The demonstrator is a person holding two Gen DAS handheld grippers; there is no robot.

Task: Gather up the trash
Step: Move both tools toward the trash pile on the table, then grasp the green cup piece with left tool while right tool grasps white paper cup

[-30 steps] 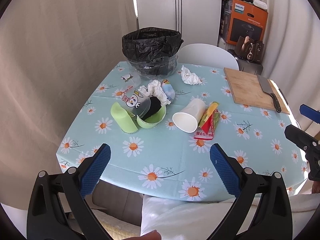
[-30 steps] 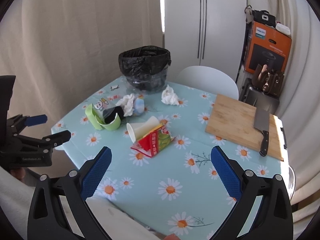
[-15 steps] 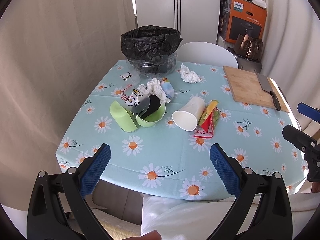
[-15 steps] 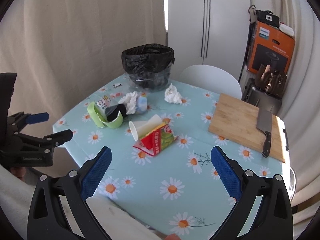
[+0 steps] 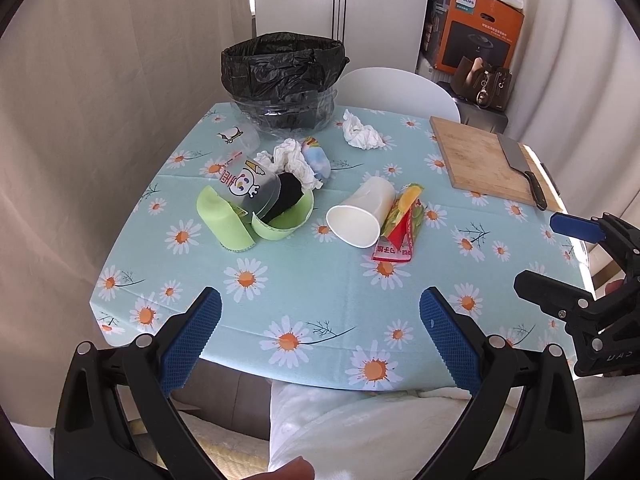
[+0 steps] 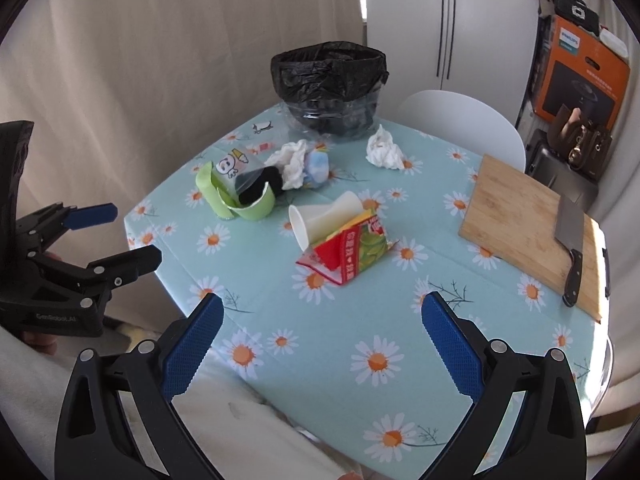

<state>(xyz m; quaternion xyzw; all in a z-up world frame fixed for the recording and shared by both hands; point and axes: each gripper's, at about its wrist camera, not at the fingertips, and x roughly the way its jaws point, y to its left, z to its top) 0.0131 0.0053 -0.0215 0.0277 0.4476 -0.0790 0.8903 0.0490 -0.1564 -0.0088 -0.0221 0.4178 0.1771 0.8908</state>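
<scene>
A bin lined with a black bag point(image 5: 282, 76) point(image 6: 330, 80) stands at the table's far edge. Trash lies in front of it: a white paper cup point(image 5: 360, 214) point(image 6: 324, 216) on its side, a red and green snack wrapper point(image 5: 400, 222) point(image 6: 350, 250), a crumpled tissue point(image 5: 362, 134) point(image 6: 384, 150), and a pile of green containers point(image 5: 256, 216) point(image 6: 236, 196) with a clear printed cup and tissues. My left gripper point(image 5: 320, 332) is open and empty above the near table edge. My right gripper point(image 6: 322, 338) is open and empty over the near right part.
A wooden cutting board point(image 5: 486, 160) point(image 6: 524, 224) with a cleaver point(image 5: 520, 164) point(image 6: 570, 236) lies at the right. A white chair point(image 5: 400, 88) stands behind the table. Boxes and a bag stand at the far right. The table point(image 5: 320, 280) has a daisy cloth.
Both grippers have drifted slightly closer to the table. Both stay open and the trash has not moved.
</scene>
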